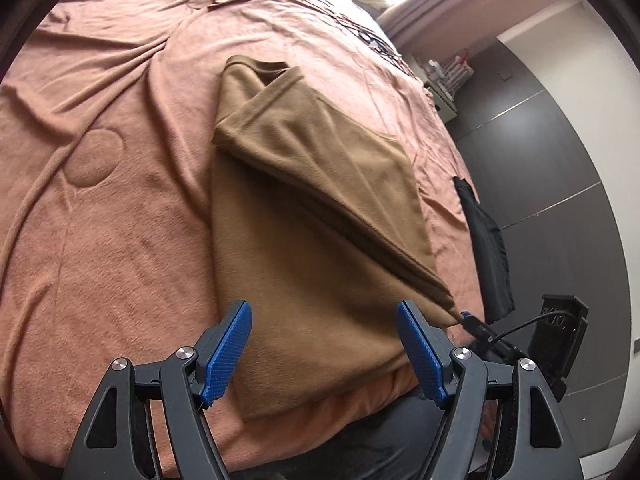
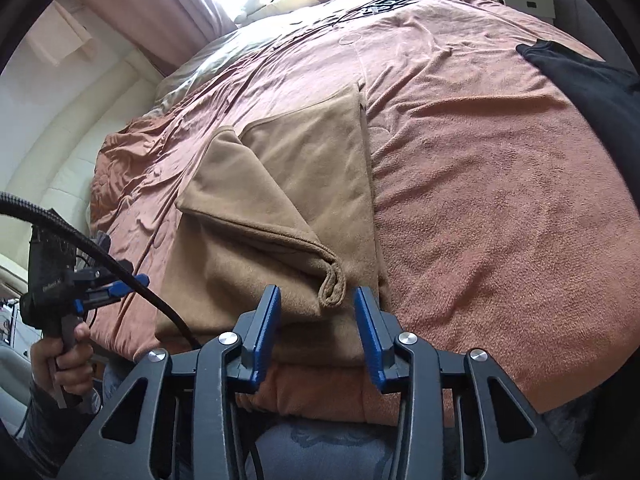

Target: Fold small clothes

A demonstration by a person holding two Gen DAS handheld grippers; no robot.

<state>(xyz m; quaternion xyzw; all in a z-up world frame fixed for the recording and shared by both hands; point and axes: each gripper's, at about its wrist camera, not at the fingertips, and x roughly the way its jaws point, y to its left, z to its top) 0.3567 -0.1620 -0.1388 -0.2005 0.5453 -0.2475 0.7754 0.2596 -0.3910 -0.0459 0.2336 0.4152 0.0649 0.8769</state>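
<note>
A bedroom: a wide bed (image 1: pixel 104 208) under a salmon-pink cover, with curtains and a bright window past its far end, printed pillows by the window and a dark floor alongside. Near the bed's near edge lies the brown garment (image 1: pixel 320 240), a soft fleece-like piece, already folded in part: one flap is turned diagonally over the lower layer, and its doubled corner ends in a small curl on the side nearest the person. It probably sits this close to the edge so that both hands can reach it without stretching.

The left tool (image 1: pixel 324 350) hovers above the garment's near hem with its blue pads wide apart and nothing between them, pointing steeply down, placed as if to take the hem for the next fold. In the right wrist view a hand grips its handle at the bed's left side.

The right tool (image 2: pixel 316 330) has its pads partly apart, straddling the curled corner from the near side; they do not appear to press on the cloth. Whether the corner lies between the pads or just beyond them I cannot tell.

A black garment (image 2: pixel 592 80) waits further along the bed, well apart from the brown one.

A small white marking shows on the left tool's housing, too small to read; no other writing is legible.
</note>
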